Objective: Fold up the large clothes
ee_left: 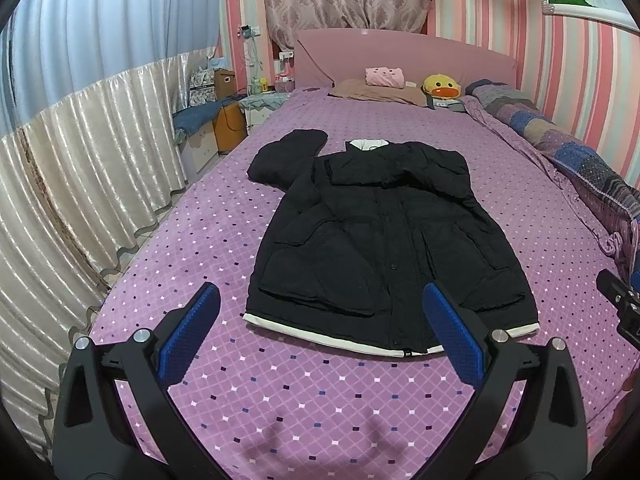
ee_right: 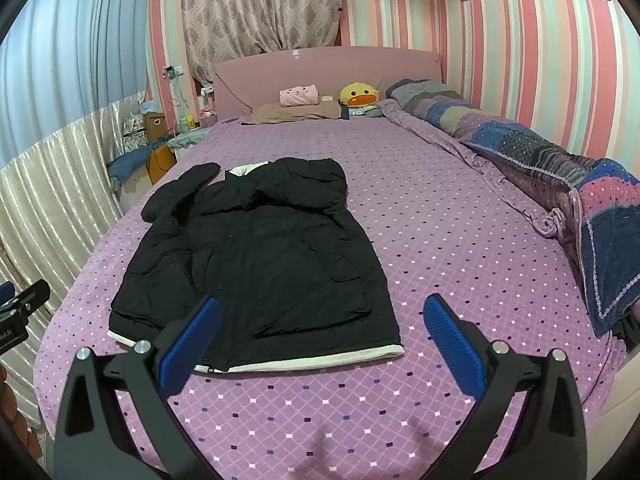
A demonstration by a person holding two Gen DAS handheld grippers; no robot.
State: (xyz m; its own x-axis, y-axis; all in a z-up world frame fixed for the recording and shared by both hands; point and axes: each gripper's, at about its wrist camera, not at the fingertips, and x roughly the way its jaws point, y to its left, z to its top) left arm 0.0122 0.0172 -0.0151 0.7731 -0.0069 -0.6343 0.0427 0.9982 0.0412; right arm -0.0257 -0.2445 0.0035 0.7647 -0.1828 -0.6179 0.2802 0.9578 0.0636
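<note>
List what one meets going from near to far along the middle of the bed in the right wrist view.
Right claw → white hem → black jacket → bare purple bedsheet → brown pillow → pink headboard → patterned curtain.

Left gripper: black angular frame arms, each jaw faced with a blue, finely ribbed pad. Round silver screw heads sit at the pivots, two per side. Right gripper: same build, black arms, blue textured pads, silver screws. In the right wrist view, a black clamp-like block at the left edge carries small white lettering, unreadable.
</note>
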